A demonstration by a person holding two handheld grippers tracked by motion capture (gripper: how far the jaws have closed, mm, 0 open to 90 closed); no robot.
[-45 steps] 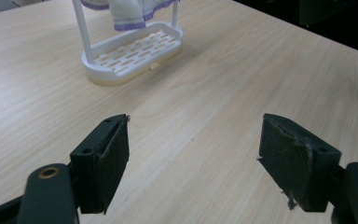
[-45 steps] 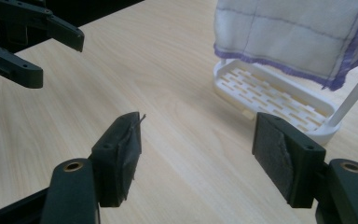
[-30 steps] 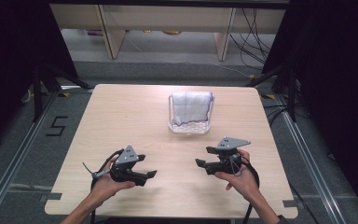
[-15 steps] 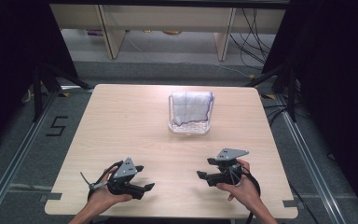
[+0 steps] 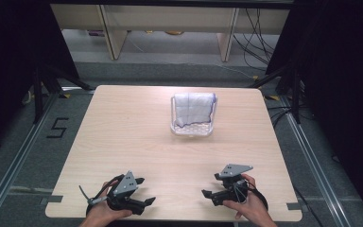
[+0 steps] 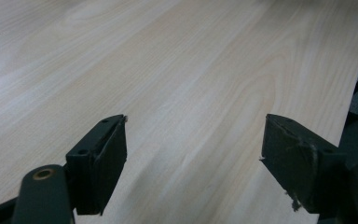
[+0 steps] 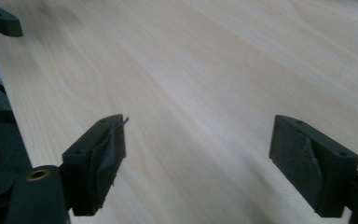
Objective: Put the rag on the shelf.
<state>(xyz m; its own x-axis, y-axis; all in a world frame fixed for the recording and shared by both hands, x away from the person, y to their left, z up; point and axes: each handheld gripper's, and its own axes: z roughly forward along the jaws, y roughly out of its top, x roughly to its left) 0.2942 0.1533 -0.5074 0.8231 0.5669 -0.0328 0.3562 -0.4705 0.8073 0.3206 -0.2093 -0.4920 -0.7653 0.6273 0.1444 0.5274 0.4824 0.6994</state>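
Note:
On the pale wooden table (image 5: 123, 137), a white wire basket (image 5: 174, 124) stands at the middle back with a folded white cloth (image 5: 194, 108) inside it. A person's hands hold both grippers low near the front edge, pointing toward each other. My left gripper (image 5: 145, 190) is open with nothing between its jaws; in the left gripper view, bare wood lies under the left gripper (image 6: 193, 140). My right gripper (image 5: 211, 185) has just been opening its jaws. In the right gripper view the right gripper (image 7: 198, 140) stands wide open over bare wood.
Black cables trail from both grippers over the front edge. A jaw of the left gripper (image 7: 0, 21) shows at the top left of the right gripper view. Dark frame rails and floor surround the table.
Both hands have drawn back toward the table's front edge and sunk lower. The basket and cloth have not moved.

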